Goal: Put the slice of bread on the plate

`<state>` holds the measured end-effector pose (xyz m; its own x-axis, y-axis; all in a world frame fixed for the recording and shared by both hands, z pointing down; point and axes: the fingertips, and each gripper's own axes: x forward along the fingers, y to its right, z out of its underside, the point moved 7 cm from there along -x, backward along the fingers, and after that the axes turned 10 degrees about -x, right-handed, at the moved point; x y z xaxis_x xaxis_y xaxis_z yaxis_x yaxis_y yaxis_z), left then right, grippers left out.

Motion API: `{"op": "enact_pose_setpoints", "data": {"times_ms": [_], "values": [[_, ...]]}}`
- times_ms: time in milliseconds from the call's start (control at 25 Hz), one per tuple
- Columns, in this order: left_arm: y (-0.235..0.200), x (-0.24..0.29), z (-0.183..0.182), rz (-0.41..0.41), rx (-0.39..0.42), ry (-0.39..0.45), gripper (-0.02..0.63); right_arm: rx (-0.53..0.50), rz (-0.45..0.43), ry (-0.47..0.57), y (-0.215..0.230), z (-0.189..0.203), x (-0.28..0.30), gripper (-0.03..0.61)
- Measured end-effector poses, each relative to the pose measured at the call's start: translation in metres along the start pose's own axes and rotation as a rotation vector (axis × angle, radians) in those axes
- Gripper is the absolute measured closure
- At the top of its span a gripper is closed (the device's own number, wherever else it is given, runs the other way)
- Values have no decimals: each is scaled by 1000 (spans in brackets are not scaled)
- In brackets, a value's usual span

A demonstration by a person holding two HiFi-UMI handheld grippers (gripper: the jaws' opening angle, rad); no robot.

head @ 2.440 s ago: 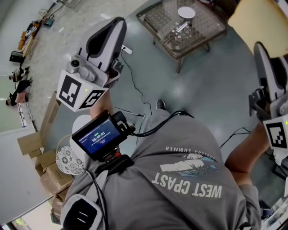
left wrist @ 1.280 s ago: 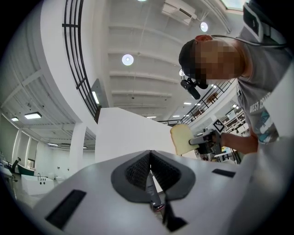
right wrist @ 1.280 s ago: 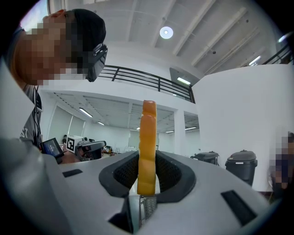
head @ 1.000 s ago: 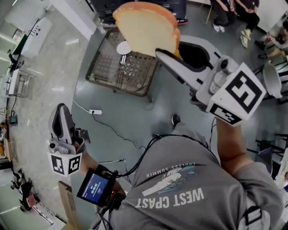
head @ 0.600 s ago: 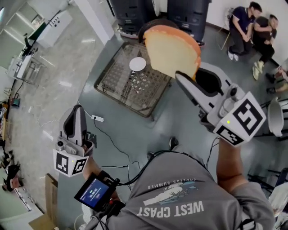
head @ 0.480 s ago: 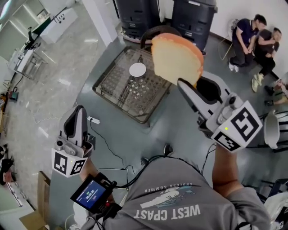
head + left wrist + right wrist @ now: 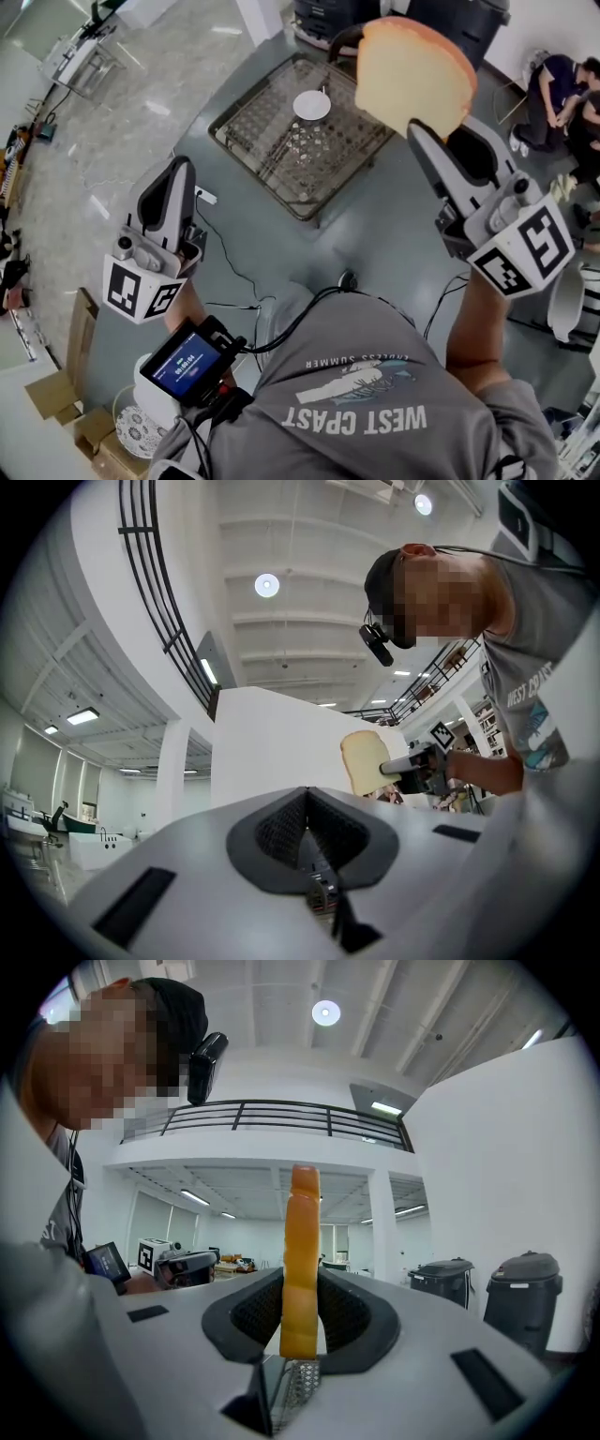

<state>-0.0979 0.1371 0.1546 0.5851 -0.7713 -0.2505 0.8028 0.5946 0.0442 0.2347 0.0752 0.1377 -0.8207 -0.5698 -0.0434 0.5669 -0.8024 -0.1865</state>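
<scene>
Just one bread slice (image 7: 415, 73) clamped in the right gripper (image 7: 419, 133), and one plate (image 7: 311, 104).

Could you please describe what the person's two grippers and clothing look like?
Both the left gripper and the right gripper are light grey wedge-shaped shells with black-lined jaw openings. Each carries a white cube with black square markers at its rear. The person wears a grey short-sleeved T-shirt with white print, and black cables trail across it.
</scene>
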Motion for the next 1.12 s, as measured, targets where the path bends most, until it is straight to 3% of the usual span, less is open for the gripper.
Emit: {"op": "enact_pose_setpoints", "data": {"times_ms": [240,600,1120], "values": [[-20,-7,0,9,0,-15,606,8,-2,3,-11,4,21,494],[-67,12,29,106,-11,-22,606,-20,73,-5,-13,21,54,494],[-134,3,20,146,-41,6,606,-45,102,-33,-33,0,115,494]]}}
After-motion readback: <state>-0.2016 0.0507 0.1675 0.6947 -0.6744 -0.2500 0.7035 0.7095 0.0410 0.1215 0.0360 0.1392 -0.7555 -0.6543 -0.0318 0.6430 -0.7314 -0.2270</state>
